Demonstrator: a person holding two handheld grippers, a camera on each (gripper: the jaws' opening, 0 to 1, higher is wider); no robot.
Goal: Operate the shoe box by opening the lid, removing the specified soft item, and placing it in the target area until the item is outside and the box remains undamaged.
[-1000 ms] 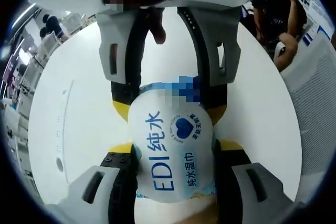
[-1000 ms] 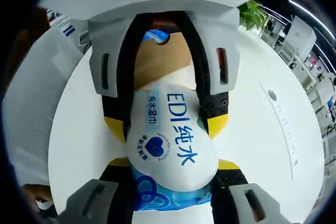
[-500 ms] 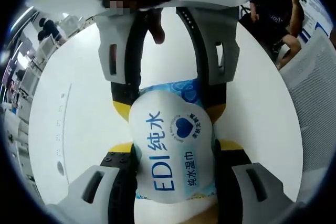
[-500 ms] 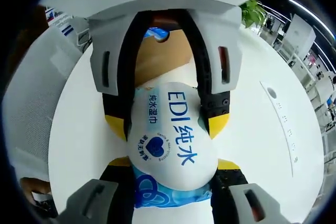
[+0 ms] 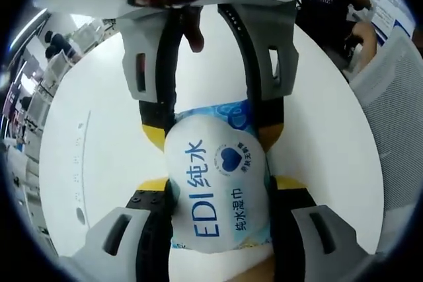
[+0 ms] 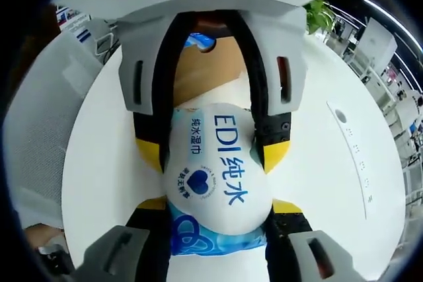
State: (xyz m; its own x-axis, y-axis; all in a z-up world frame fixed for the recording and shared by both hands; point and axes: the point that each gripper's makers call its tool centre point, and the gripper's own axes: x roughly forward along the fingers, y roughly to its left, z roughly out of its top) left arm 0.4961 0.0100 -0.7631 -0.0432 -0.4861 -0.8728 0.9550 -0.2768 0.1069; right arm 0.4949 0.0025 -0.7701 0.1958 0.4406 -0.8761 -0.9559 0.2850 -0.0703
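So around us we've got a round white tabletop, a white mesh chair back off to one side in the left gripper view, a person in dark clothes beyond the table edge, and a green plant in the right gripper view. Behind the opposing tongs in the right gripper view we see a brown cardboard shoe box, partly blocked by them. There's one wet wipes pack, white with blue "EDI" lettering and a blue heart, and it's pinched from both ends: the left tongs come up from the bottom of their view with the yellow-tipped jaws closed in on the pack's sides, and the right tongs do the same on the other end. Each pair faces the other across the pack, so two tongs, one pack, held up over the tabletop between them. The pack bulges out between the jaws on both sides.
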